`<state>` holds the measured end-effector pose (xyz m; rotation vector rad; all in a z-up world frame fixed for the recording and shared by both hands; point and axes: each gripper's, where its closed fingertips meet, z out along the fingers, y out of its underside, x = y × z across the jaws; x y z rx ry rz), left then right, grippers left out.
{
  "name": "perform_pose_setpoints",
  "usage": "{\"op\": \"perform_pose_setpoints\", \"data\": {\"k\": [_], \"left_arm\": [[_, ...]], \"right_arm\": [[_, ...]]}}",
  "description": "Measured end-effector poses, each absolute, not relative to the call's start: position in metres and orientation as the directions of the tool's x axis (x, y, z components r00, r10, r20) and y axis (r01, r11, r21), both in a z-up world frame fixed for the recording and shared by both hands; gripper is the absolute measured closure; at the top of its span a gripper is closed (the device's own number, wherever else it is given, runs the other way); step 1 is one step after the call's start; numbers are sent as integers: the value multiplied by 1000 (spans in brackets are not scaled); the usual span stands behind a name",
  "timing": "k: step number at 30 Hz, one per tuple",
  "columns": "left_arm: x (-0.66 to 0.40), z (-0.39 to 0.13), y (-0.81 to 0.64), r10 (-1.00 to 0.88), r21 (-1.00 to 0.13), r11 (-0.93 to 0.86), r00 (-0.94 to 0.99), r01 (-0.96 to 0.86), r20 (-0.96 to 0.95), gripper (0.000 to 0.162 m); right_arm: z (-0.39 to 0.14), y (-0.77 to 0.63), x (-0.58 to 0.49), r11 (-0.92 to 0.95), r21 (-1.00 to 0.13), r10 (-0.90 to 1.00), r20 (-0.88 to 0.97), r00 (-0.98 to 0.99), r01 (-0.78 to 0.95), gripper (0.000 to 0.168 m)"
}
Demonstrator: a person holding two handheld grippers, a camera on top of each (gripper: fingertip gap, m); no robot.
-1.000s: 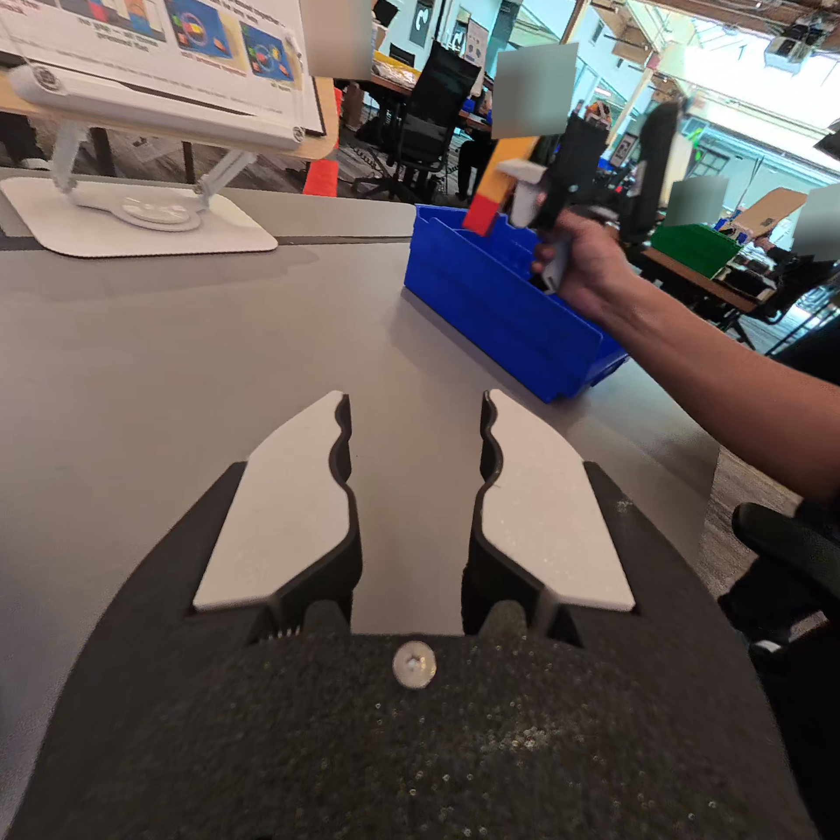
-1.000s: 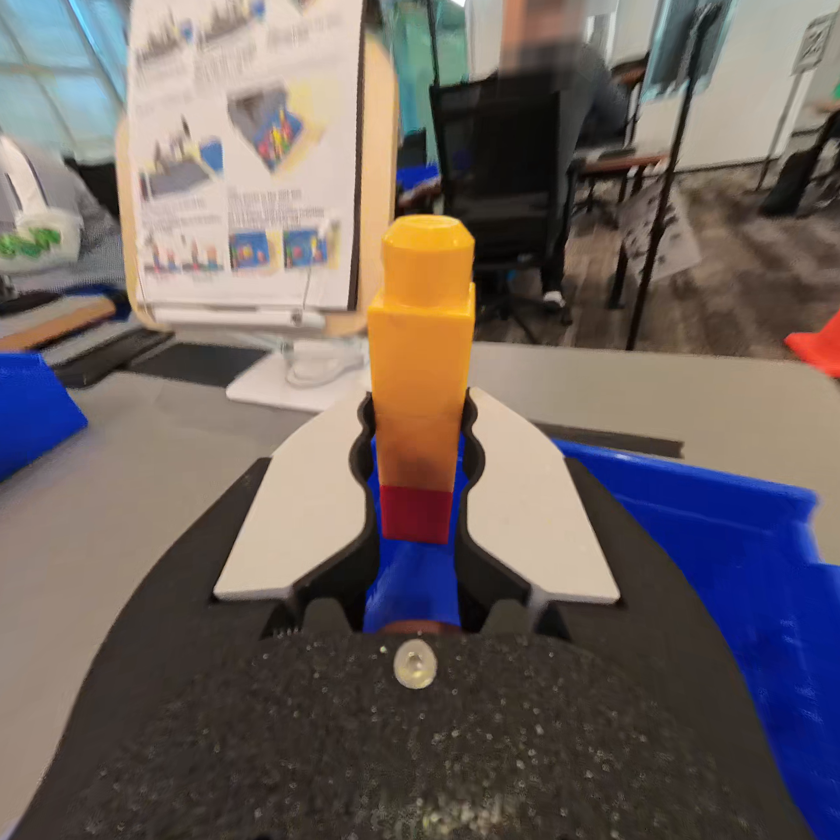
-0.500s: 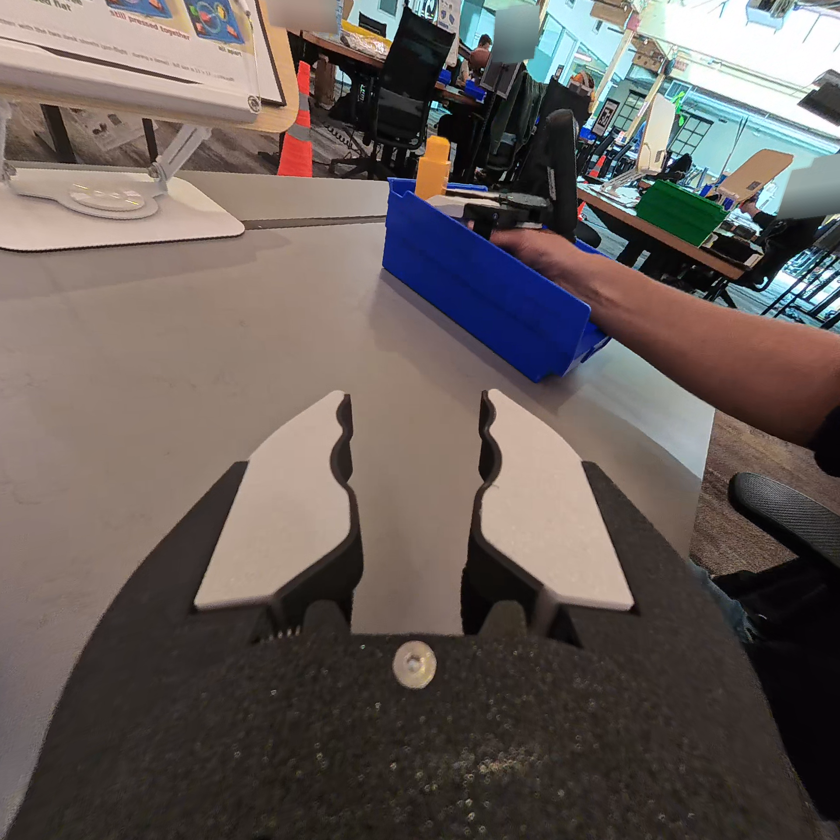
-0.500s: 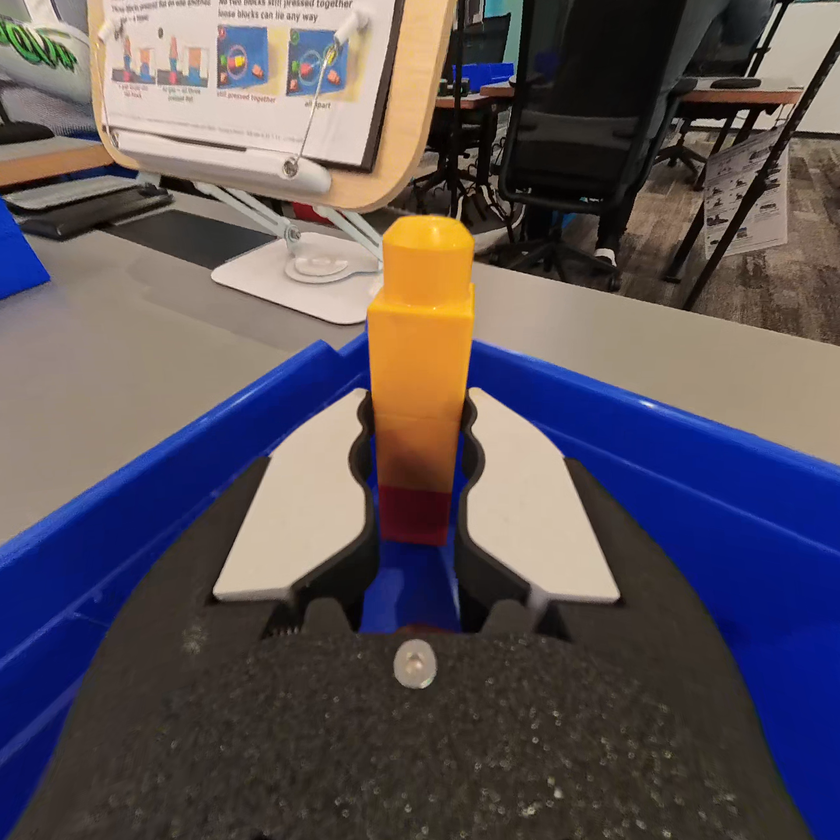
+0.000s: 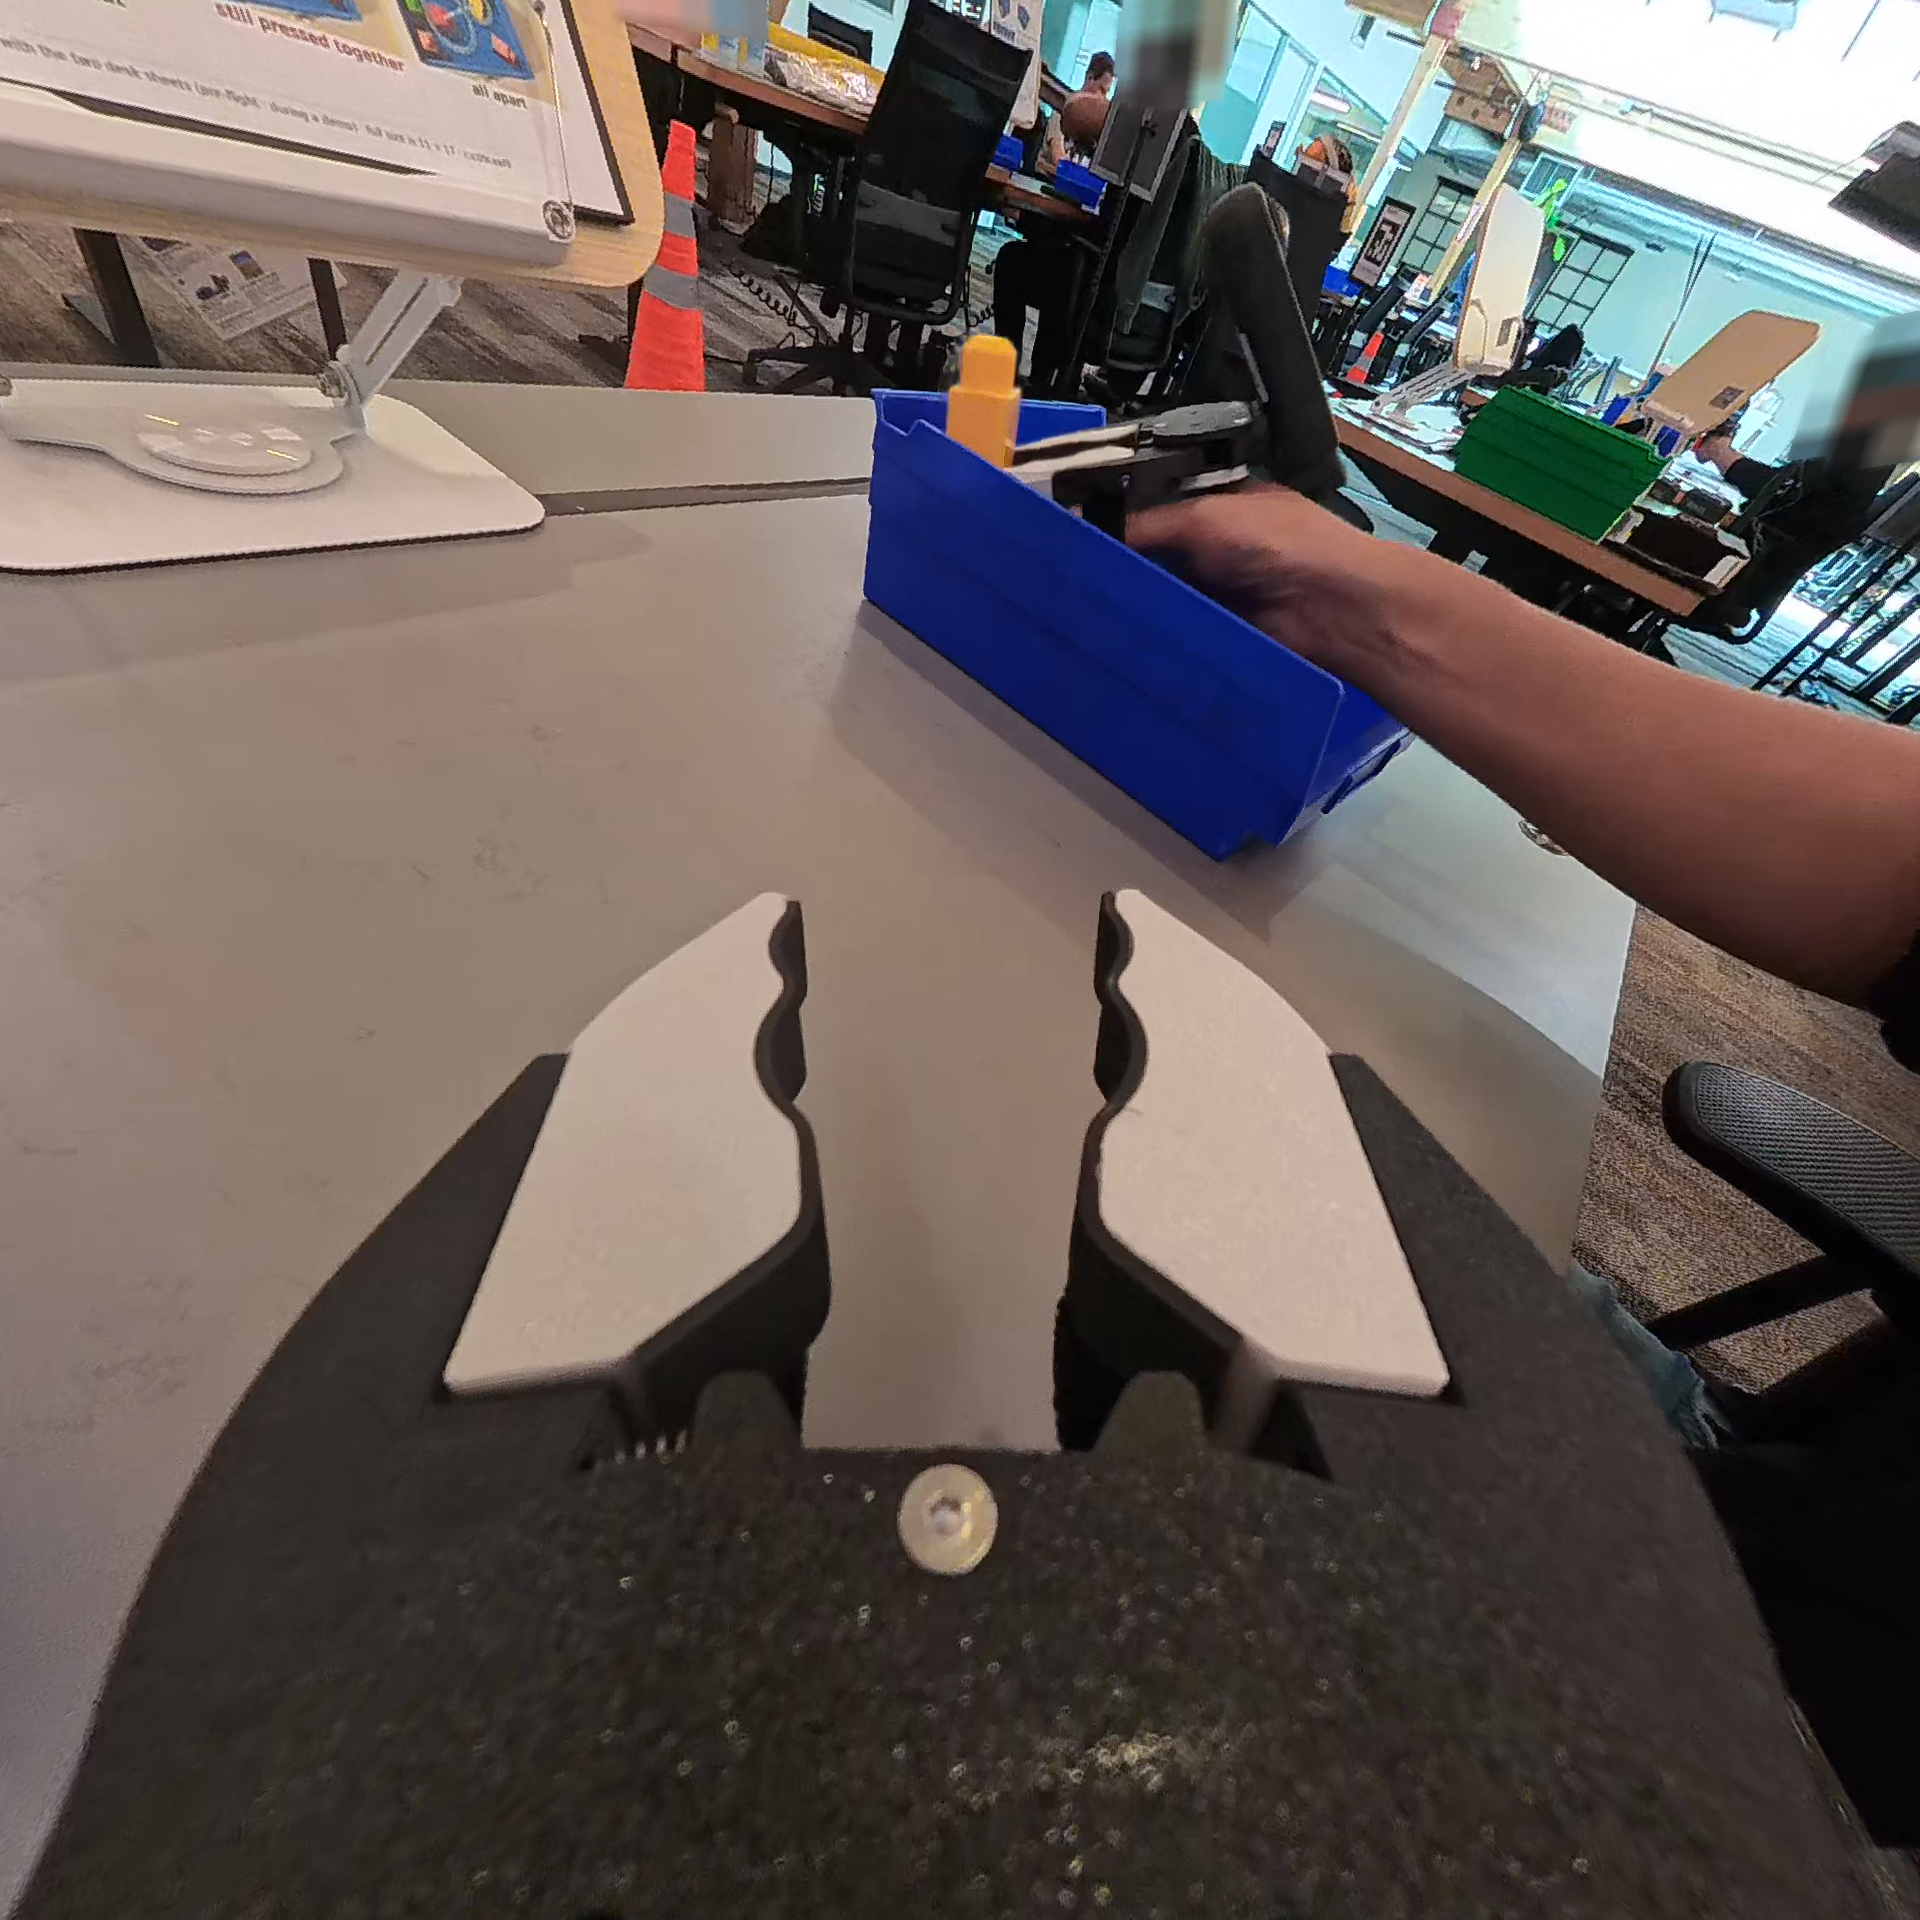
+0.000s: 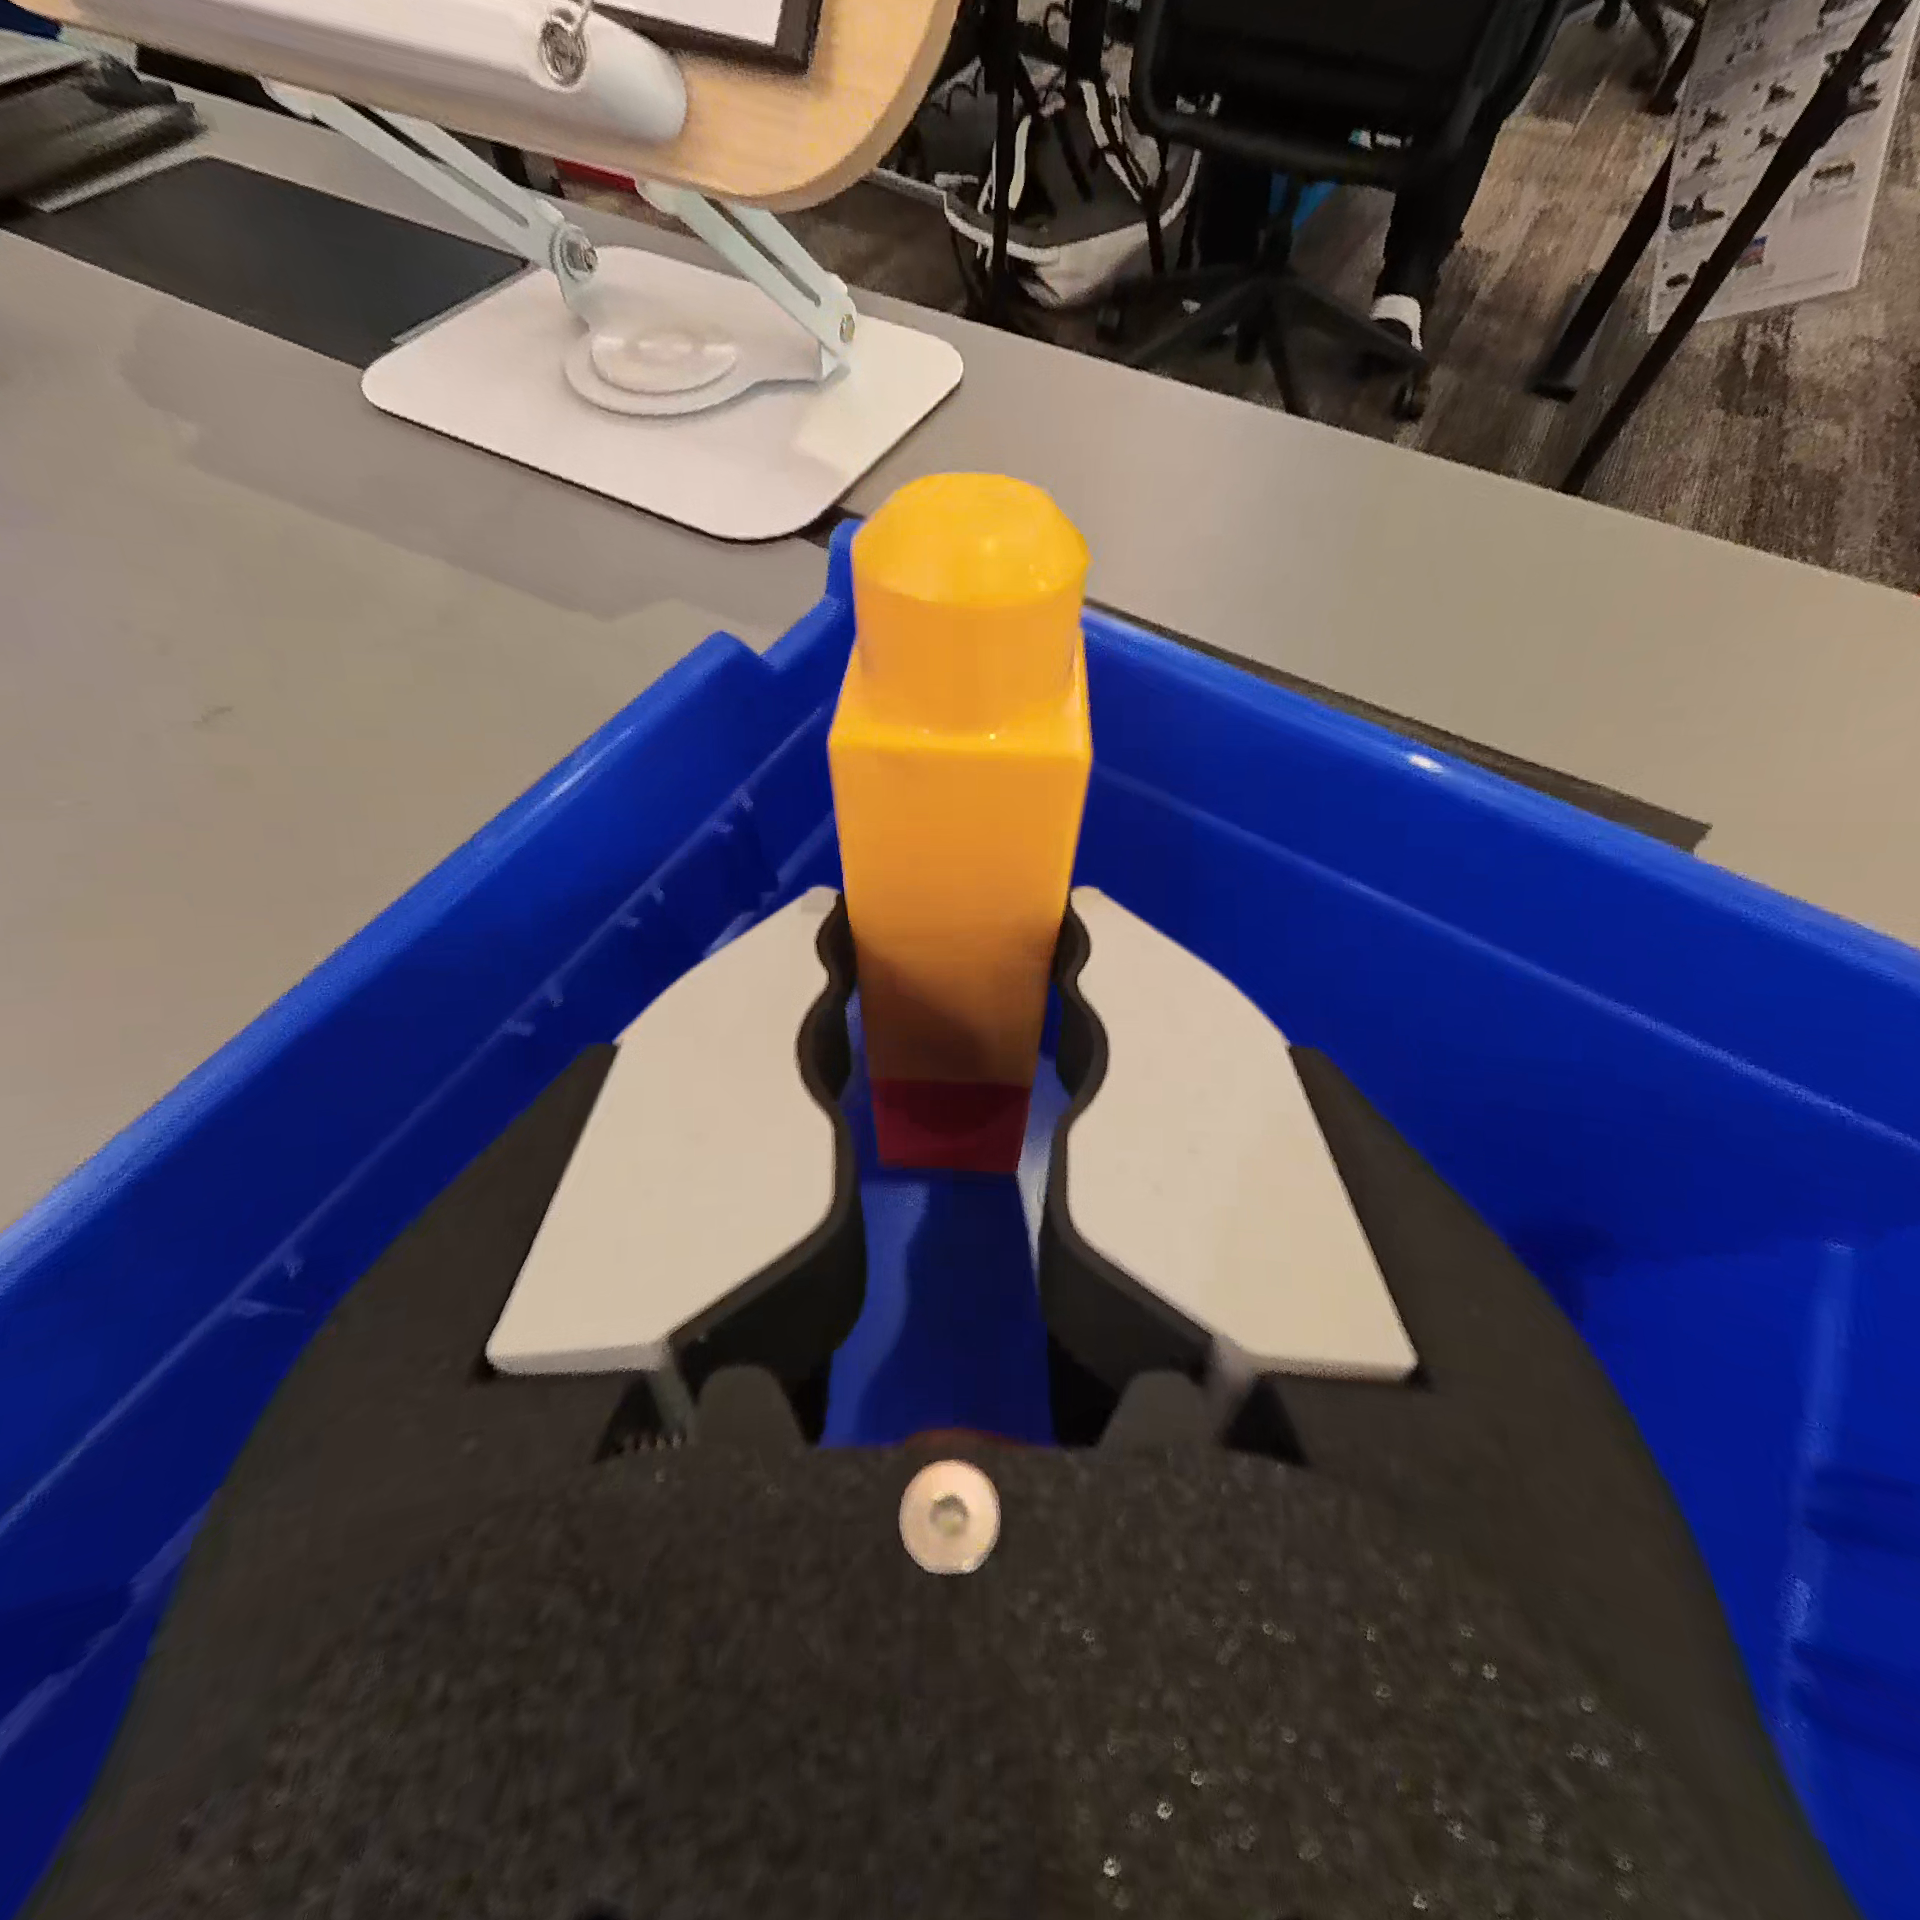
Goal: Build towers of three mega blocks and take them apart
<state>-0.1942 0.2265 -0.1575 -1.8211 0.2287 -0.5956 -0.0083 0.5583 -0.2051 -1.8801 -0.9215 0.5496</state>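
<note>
Grey tabletop (image 5: 416, 831), blue bin (image 6: 1455, 935) at right. Our right claw (image 6: 951, 997) clenches the block tower (image 6: 961, 831) low inside the bin; left claw (image 5: 951, 1039) released, empty. Tower likely light, rigid, slick; we'd grip flat sides.

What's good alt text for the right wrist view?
The right gripper grips a stacked block tower, orange plastic blocks above a red one, inside a blue plastic bin on a grey table. A white document stand sits beyond.
</note>
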Motion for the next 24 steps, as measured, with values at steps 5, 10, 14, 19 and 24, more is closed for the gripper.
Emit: {"op": "perform_pose_setpoints", "data": {"k": [5,10,14,19,24], "left_arm": [[-192,-157,226,-447,-933,-334,849,135,282,109],[-190,-159,225,-448,-929,-343,845,138,291,109],[-195,-159,225,-432,-931,-336,856,139,284,108],[-211,-160,224,-374,-937,-328,894,123,248,107],[-240,-147,212,-232,-968,-233,961,94,150,104]], "right_arm": [[-211,549,0,-313,-871,776,-5,631,379,132],[-212,548,2,-318,-867,776,-6,631,383,129],[-193,533,9,-302,-884,768,-4,641,357,122],[-122,479,29,-134,-930,729,141,670,342,112],[-82,380,11,-44,-975,800,96,592,218,117]]}}
